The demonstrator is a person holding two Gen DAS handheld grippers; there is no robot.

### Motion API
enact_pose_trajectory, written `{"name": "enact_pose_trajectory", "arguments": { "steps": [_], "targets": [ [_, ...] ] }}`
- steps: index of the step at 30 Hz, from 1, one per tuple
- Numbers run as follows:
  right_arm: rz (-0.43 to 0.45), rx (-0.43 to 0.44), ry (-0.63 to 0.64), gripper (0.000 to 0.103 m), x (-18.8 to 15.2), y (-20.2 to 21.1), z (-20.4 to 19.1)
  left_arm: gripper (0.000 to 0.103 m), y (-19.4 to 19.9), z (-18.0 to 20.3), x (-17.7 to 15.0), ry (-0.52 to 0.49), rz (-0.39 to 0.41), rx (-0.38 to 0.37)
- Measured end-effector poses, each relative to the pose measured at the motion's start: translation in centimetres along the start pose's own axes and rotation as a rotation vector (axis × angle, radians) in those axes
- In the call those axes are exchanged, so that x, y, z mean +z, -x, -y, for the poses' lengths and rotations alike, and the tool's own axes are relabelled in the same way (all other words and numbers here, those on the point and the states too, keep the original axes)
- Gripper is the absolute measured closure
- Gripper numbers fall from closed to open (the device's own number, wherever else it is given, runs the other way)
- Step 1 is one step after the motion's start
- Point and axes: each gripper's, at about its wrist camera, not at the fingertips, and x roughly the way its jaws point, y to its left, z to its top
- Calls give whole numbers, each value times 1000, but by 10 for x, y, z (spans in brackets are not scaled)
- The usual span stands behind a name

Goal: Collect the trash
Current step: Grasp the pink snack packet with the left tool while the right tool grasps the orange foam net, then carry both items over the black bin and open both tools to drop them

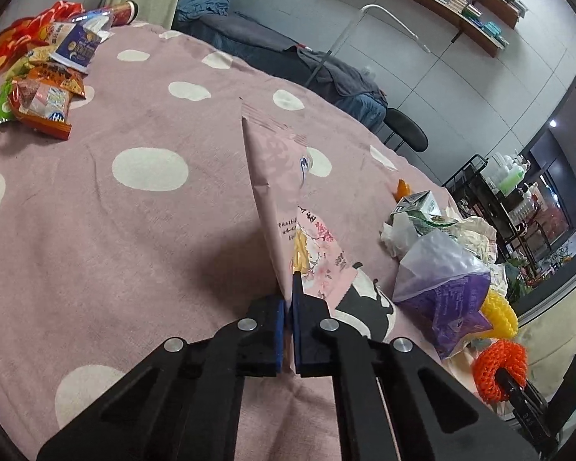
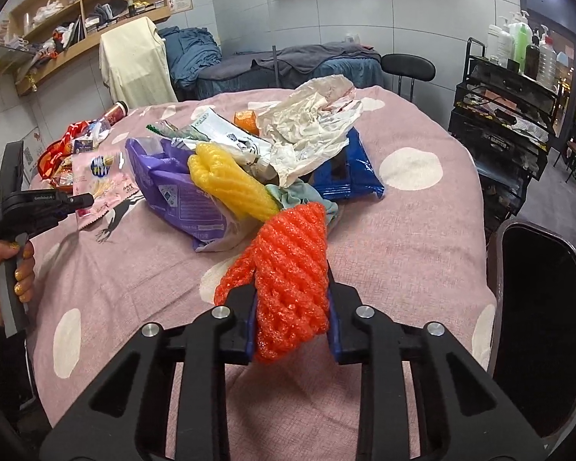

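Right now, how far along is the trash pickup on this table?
Nothing looks cleared yet. In hand: the left gripper pinches a pink snack wrapper, and the right gripper clamps orange foam netting. Left on the tablecloth: yellow foam netting, purple bag, blue packet, crumpled paper and a far snack pile.

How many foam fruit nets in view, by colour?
Orange foam net: 1, clamped in the right hand-held gripper
Yellow foam net: 1, lying in the trash pile on the pink tablecloth
Total: 2
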Motion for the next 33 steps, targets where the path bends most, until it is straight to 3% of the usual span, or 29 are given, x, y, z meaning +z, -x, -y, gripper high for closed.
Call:
{"name": "enact_pose_trajectory", "arguments": {
  "steps": [5, 10, 18, 25, 33],
  "targets": [
    [47, 3, -4, 78, -3, 13, 0, 100, 23, 32, -6, -102, 89, 24],
    [92, 3, -16, 78, -6, 30, 3, 99, 50, 72, -15, -206, 174, -6],
    [177, -37, -66, 78, -17, 69, 22, 99, 73, 135, -32, -324, 220, -162],
    [227, -187, -141, 78, -25, 99, 69, 99, 62, 196, -53, -432, 165, -310],
    [149, -366, -340, 78, -50, 93, 149, 99, 23, 273, -87, -583, 27, -449]
  ]
}}
